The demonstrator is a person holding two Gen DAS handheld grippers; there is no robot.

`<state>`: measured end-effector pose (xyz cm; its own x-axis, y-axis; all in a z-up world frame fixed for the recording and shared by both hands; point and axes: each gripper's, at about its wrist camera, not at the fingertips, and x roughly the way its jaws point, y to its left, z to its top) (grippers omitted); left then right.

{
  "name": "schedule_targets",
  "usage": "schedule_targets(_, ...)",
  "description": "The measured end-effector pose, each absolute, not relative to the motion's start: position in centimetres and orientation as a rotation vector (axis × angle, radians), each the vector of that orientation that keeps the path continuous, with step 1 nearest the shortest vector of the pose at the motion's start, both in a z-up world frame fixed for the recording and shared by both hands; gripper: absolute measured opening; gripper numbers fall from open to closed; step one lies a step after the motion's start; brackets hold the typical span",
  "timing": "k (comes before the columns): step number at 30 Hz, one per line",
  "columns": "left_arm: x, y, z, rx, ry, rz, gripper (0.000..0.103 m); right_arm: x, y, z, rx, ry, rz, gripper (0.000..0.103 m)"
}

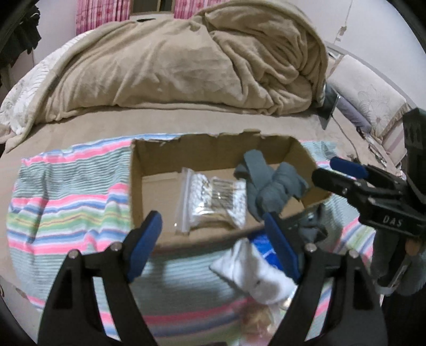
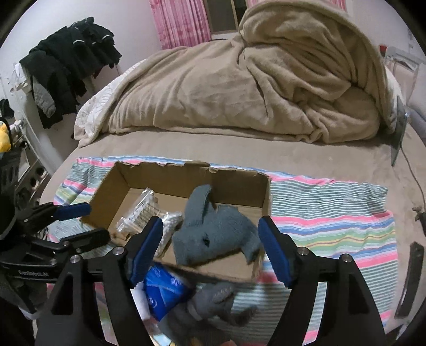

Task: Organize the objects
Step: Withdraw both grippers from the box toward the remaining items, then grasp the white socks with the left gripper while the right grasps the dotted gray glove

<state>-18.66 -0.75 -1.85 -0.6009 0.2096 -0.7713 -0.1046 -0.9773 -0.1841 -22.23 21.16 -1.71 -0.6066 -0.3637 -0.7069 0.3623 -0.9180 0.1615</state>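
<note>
One grey cloth (image 2: 215, 239) and one cotton-swab bag (image 1: 213, 199) in one cardboard box (image 2: 170, 178); both grippers (image 1: 213, 244) (image 2: 210, 250) released, empty.

A home bedroom. A bed (image 2: 186, 143) fills the view, with a rumpled beige blanket (image 2: 266, 87) heaped at 12 o'clock. Pink curtains (image 2: 178, 21) hang beyond it around a window. Dark clothes (image 2: 66, 64) are draped on a rack at 10 o'clock, and an embroidered headboard cushion (image 1: 372, 98) sits at 2 o'clock.
</note>
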Motion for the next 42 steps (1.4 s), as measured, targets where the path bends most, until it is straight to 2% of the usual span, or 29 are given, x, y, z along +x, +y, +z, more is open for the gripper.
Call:
schedule_targets(4,-16.1,-1.3,-0.2,-1.249,-0.229,2.656,0.084,-20.3,21.6,-0.6,1.075,0.01,-2.512,0.078)
schedule_targets(7,-14.4,-1.3,0.8,-1.208,-0.267,2.652,0.091,-17.9,22.1,0.0,1.052,0.022,-2.536,0.078)
schedule_targets(14,-10.4,-0.6,1.1,-1.166,-0.273,2.632,0.091,-13.5,22.7,-0.3,1.044,0.034,-2.522,0.078)
schedule_targets(24,-5.9,1.1,-1.6,-1.205,-0.224,2.65,0.091,-9.7,22.8,-1.9,1.078,0.089,-2.492,0.078)
schedule_targets(35,-7.0,3.3,-4.7,-1.285,-0.141,2.622,0.091,-10.5,22.0,-4.9,1.137,0.185,-2.467,0.078)
schedule_targets(42,-10.0,3.4,-5.7,-1.315,-0.159,2.613,0.091,-13.0,21.4,-6.0,1.173,0.239,-2.445,0.078)
